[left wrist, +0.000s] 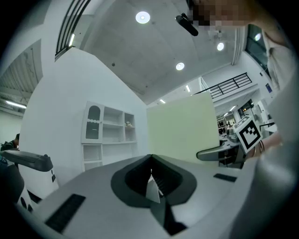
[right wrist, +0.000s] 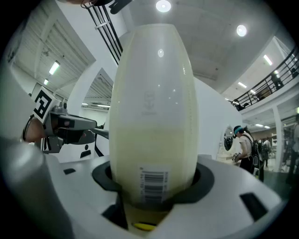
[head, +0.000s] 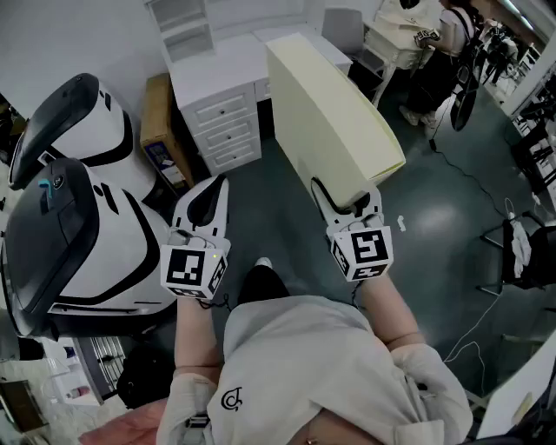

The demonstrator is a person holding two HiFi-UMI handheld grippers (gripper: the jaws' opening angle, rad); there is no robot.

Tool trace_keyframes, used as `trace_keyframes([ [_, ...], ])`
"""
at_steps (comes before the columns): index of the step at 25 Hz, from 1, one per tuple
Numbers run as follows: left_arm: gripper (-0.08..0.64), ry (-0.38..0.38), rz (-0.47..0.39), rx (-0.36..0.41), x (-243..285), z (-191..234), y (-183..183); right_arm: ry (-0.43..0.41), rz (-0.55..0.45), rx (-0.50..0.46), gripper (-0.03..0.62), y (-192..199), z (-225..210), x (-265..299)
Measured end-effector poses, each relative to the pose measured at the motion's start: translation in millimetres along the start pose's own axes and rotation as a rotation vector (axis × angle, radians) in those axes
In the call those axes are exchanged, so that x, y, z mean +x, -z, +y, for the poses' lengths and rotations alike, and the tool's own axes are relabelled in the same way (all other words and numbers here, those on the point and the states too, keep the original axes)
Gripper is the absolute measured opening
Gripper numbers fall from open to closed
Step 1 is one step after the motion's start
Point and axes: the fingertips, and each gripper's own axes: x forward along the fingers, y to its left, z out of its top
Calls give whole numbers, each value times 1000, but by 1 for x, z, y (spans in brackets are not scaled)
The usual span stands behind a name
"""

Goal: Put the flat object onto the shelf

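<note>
Head view first: looking down past the person's own torso onto a dark, slightly glossy floor [head: 434,226]; the right gripper [head: 349,209] has its jaws clamped on the near end of the flat object [head: 326,113], a pale cream board sticking out ahead of it, up off the floor; the left gripper [head: 213,198] sits beside it, clear of the board. Ahead there's a white drawer unit [head: 221,113] with a cardboard box [head: 159,122] at its left side; the white shelf [head: 184,26] is at the top edge, well apart from the board; a big white-and-black machine [head: 78,217] fills the left; a cable [head: 473,178] trails over the floor on the right; another person [head: 439,39] stands in the far corner.

Left gripper view: jaws closed together, holding nothing; there's a small pale sliver in the dark hollow between them, probably part of the gripper, hard to say; beyond, the shelf stands against a plain white wall, the board's broad face shows to its right; bare concrete ceiling with round lights [left wrist: 142,17].

Right gripper view: the board fills the middle, pinched between the jaws; a barcode label [right wrist: 153,183] sits on the gripped end.
</note>
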Motion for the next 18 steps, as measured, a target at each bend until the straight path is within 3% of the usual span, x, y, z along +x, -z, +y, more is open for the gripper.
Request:
trace_keyframes([
  [18, 12, -12, 19, -9, 9, 17, 10, -6, -6, 0, 278, -3, -9, 20],
])
